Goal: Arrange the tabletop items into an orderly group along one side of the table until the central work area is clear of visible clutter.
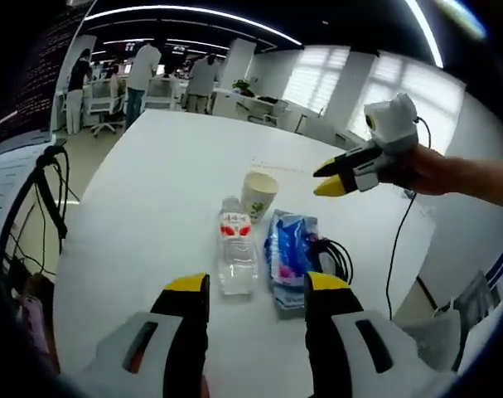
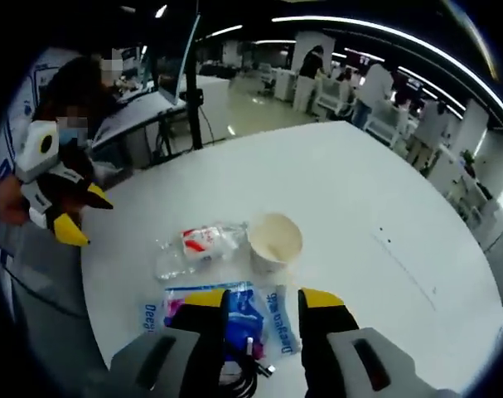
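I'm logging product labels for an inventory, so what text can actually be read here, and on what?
"Deeg...": white letters on the blue packet, cut off by the fingers.
Water bottle: red-and-white label, print too blurred to read.
Paper cup: a small green mark, no legible words.

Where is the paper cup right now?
The white paper cup stands upright on the white table, touching the cap end of the lying clear plastic water bottle. In the right gripper view it sits just past the blue wipes packet.
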### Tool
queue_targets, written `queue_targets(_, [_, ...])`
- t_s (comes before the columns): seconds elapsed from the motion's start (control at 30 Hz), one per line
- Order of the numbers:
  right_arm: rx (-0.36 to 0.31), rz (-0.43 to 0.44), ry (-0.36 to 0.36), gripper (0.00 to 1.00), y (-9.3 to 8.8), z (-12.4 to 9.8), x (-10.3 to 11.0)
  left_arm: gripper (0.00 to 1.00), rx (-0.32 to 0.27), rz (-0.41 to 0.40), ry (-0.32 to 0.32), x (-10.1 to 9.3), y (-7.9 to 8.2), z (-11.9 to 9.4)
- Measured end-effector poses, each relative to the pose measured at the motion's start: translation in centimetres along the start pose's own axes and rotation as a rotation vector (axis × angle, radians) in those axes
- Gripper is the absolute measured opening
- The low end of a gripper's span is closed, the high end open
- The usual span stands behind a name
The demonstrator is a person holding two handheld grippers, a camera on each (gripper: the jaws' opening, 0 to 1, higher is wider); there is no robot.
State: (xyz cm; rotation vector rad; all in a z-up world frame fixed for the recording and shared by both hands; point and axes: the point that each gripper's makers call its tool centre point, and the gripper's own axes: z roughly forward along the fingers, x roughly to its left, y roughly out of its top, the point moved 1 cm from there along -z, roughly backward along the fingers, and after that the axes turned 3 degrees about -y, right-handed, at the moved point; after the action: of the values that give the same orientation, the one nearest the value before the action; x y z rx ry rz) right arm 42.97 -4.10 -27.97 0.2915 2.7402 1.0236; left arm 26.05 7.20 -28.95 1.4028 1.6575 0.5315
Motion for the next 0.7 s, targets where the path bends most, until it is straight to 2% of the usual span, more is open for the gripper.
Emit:
queue_targets(0.17, [-0.02, 0.059, -0.033, 0.36, -1.9, -2.6, -0.6, 0.45, 0.007, 0.018, -0.012, -0.5, 1.0, 0.8])
queue_targets(0.3, [-0.06, 0.118, -0.064, 0.37, -3.5, -4.9, -0.7, 0.45, 0.017, 0.024, -0.012, 0.0, 1.6, 1.7])
queue_targets(0.5, [-0.026, 0.089, -0.066, 0.41, -6.4, -6.4, -0.1, 0.45, 0.031, 0.03, -0.009, 0.4, 2.3, 2.7])
queue_targets(0.67, [-0.049, 0.201, -0.077, 0.42, -8.1, -7.9, 0.1, 0.45, 0.056, 0.02, 0.002, 0.7, 2.2, 3.7])
queue_targets(0.7, [-0.052, 0.216, -0.076, 0.42, -8.1, -8.0, 0.6, 0.45, 0.072, 0.016, 0.005, 0.9, 2.0, 4.1])
